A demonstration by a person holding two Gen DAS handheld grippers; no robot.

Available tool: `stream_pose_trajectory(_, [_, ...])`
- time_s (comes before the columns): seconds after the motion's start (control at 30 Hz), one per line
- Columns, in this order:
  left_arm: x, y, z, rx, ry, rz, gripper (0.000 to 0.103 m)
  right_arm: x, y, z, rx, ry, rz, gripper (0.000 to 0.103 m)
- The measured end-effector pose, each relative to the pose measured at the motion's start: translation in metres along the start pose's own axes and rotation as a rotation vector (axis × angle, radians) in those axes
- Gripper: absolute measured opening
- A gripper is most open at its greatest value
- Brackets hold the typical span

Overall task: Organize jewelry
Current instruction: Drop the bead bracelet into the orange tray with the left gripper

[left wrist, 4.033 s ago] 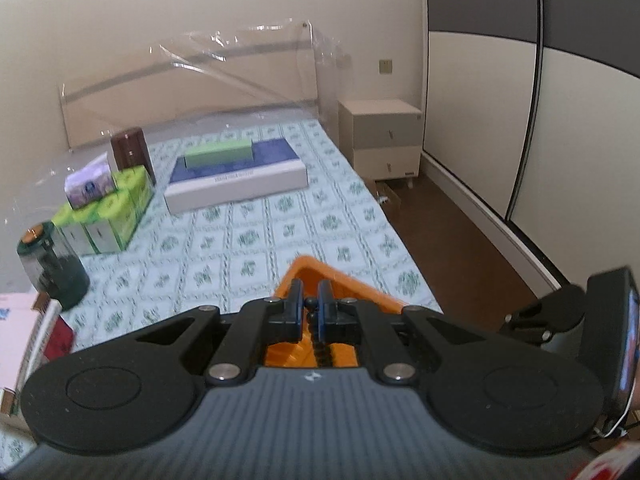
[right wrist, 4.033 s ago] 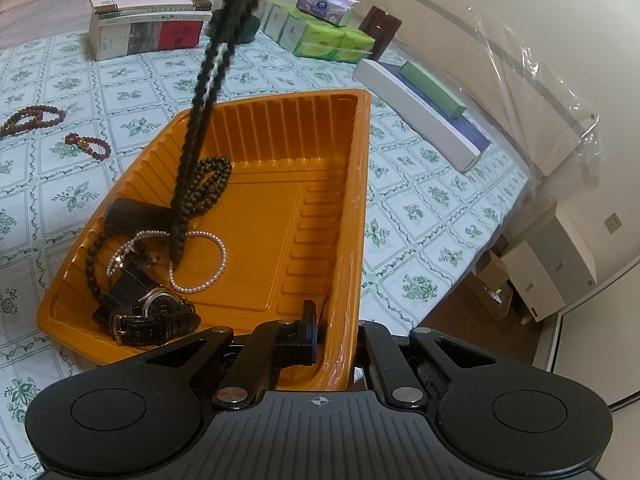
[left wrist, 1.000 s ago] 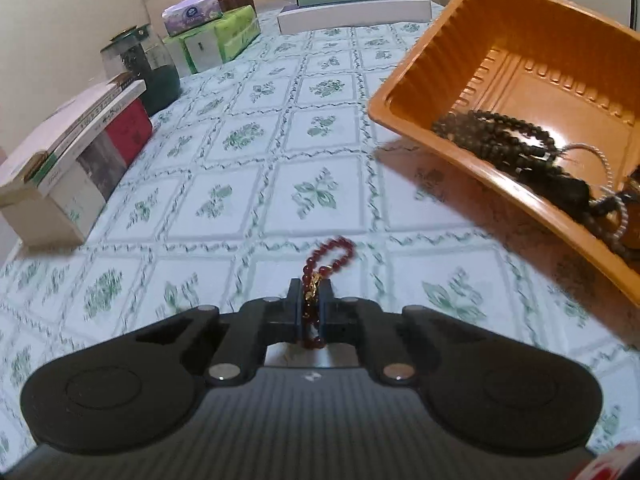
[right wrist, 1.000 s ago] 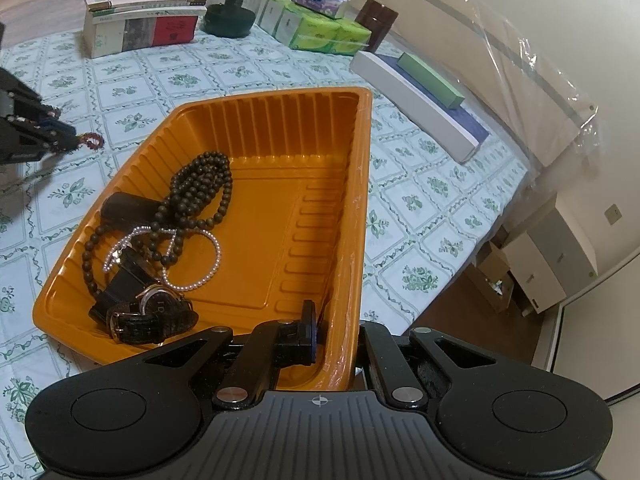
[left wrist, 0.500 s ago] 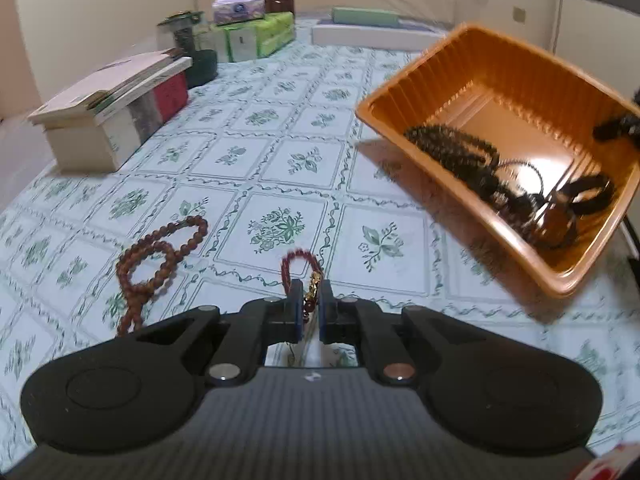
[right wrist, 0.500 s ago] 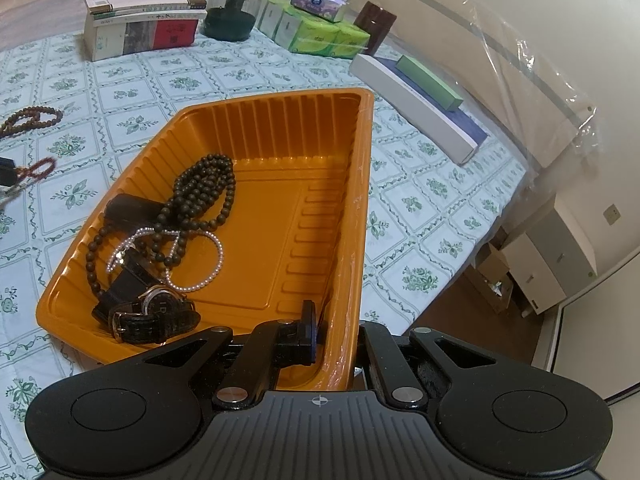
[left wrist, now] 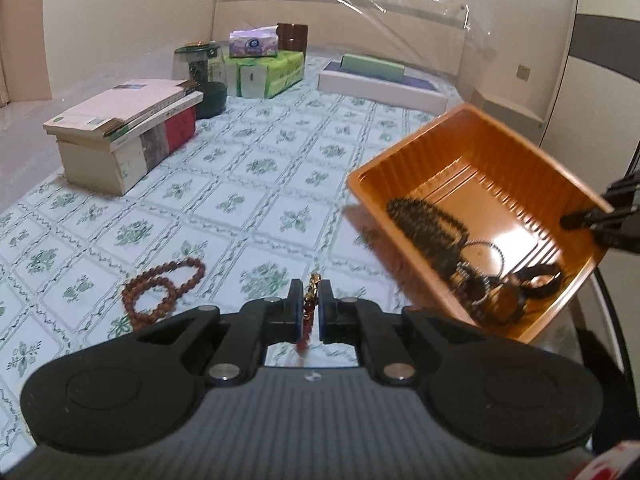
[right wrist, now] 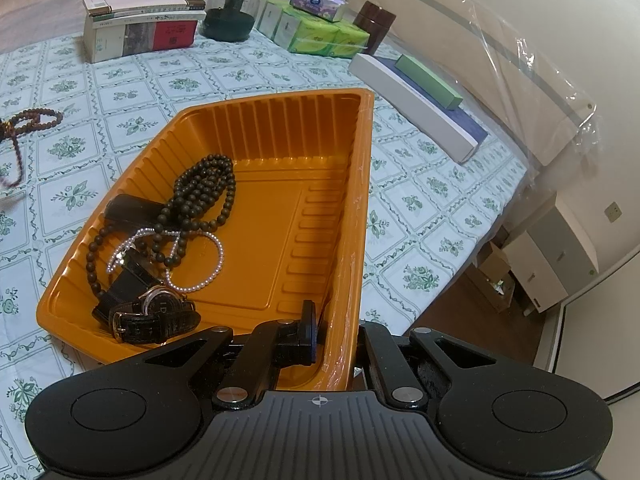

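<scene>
Meanwhile, left tool (left wrist: 311, 300) clamped on red bead bracelet (left wrist: 308, 312), right tool (right wrist: 334, 330) clamped on orange tray (right wrist: 356, 216) rim.

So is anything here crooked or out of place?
Yes. The orange plastic tray sits tilted, its near wall pinched in the right gripper. A brown wooden bead strand lies loose on the floral bedsheet, outside the tray.
</scene>
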State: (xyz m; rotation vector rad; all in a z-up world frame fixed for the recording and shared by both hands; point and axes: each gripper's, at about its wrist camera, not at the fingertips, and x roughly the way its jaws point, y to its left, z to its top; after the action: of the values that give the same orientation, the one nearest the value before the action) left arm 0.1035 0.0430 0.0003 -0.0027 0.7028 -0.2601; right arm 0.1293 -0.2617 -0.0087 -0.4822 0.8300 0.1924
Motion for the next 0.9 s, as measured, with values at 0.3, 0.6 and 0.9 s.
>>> stream_pose_trajectory(0.3, [0.005, -0.027, 0.019, -0.005, -0.030, -0.075, 0.006, 0.000, 0.000, 0.000, 0.000, 0.000, -0.001, 0.004])
stream_pose_trajectory(0.6, [0.014, -0.064, 0.039, 0.032, -0.046, -0.162, 0.006, 0.000, 0.000, 0.000, 0.000, 0.000, 0.000, 0.004])
stream_pose_trajectory(0.9, [0.028, -0.089, 0.055, 0.051, -0.042, -0.240, 0.006, 0.000, -0.001, 0.000, 0.000, 0.000, 0.000, 0.004])
